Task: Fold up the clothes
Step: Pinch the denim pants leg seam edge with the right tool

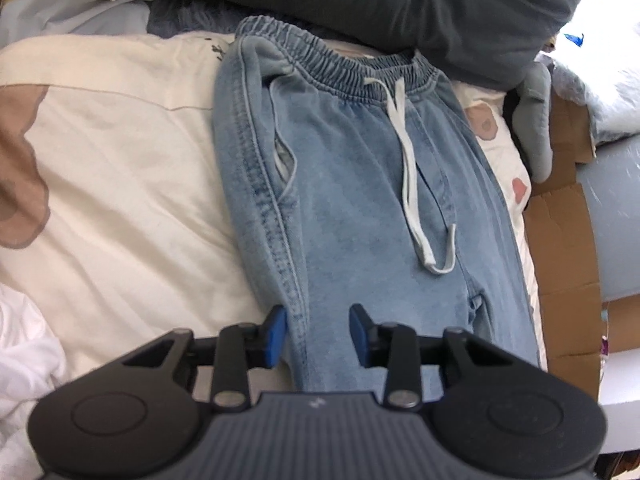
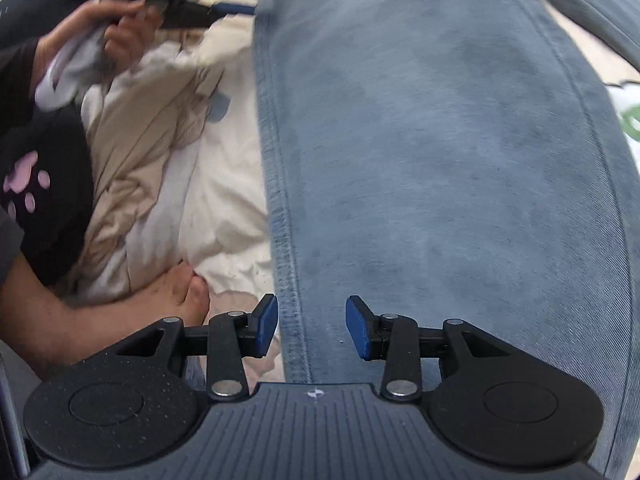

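1. Pointing steeply down, the left claw hangs over the jeans, partly open, straddling their left side seam; it grips nothing.
2. The right claw also tilts down over the jeans, jaws partly apart around the seam; whether the pads touch the cloth is unclear in the blur.
3. The jeans lie flat on the cream quilt, waistband far from the camera.
4. Free quilt lies left of the jeans; cardboard borders the right.

text: none legible | labels: none | brands: none | numbers: none | signs: none
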Tool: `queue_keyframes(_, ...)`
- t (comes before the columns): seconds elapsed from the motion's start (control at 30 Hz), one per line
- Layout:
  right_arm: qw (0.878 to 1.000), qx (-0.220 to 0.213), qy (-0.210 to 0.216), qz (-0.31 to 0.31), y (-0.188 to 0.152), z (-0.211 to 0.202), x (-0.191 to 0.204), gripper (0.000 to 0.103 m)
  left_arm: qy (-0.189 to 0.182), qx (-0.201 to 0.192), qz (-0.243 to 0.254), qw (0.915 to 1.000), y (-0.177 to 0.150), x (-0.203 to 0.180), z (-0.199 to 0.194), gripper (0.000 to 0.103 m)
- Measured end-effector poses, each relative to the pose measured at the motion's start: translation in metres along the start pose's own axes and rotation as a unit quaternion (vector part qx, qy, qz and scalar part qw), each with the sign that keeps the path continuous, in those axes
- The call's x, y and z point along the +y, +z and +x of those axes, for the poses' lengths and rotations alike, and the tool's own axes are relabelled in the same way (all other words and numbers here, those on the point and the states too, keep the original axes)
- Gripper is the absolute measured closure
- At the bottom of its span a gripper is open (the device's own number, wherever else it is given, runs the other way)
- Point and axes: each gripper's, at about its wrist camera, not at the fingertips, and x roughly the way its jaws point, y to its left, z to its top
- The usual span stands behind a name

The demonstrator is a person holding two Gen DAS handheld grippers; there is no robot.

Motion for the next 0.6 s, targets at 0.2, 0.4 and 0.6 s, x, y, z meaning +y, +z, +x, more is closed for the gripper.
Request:
queue_keyframes(0.2,0.998,0.021,-0.040,-0.039,0.000,0.011,0.016,0.058,-0.005,-0.011,-0.020,0.9997,0.001,-0.004,-0.001,0.066)
queue_keyframes(0.4,0.994,0.027,-0.073,-0.076,-0.002,0.019,0.032,0.050,-0.008,-0.031,-0.052,0.9982,0.005,-0.005,0.000,0.067)
queue_keyframes(0.6,0.988,0.025,-0.111,-0.101,-0.004,0.024,0.044,0.050,-0.010,-0.036,-0.059,0.9976,0.010,-0.011,0.002,0.068)
